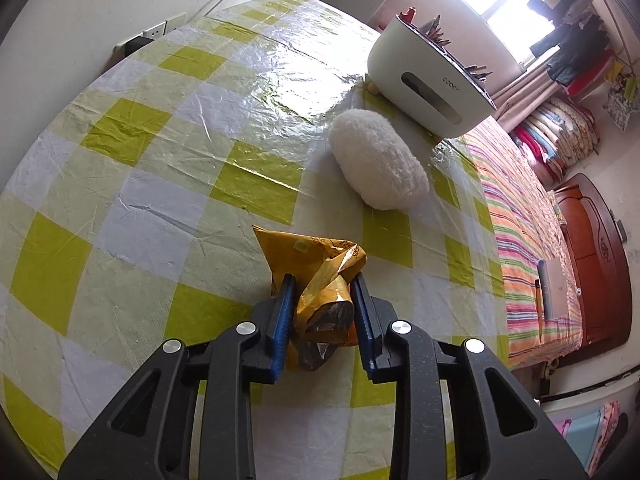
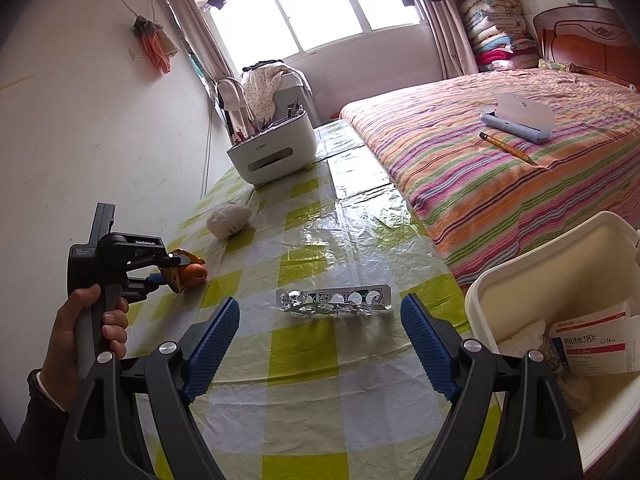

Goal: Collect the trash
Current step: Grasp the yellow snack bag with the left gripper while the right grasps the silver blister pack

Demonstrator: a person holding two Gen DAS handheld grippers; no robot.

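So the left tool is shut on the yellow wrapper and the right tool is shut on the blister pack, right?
Not quite. The right tool is open, and the blister pack lies untouched on the table ahead of it, as the right wrist view shows. The left tool is indeed shut on the yellow wrapper.

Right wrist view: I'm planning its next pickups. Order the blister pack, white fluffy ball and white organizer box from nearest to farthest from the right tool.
1. Blister pack: just ahead of the open right tool, centered.
2. White fluffy ball: farther, ahead-left.
3. White organizer box: farthest, at the table's far end.
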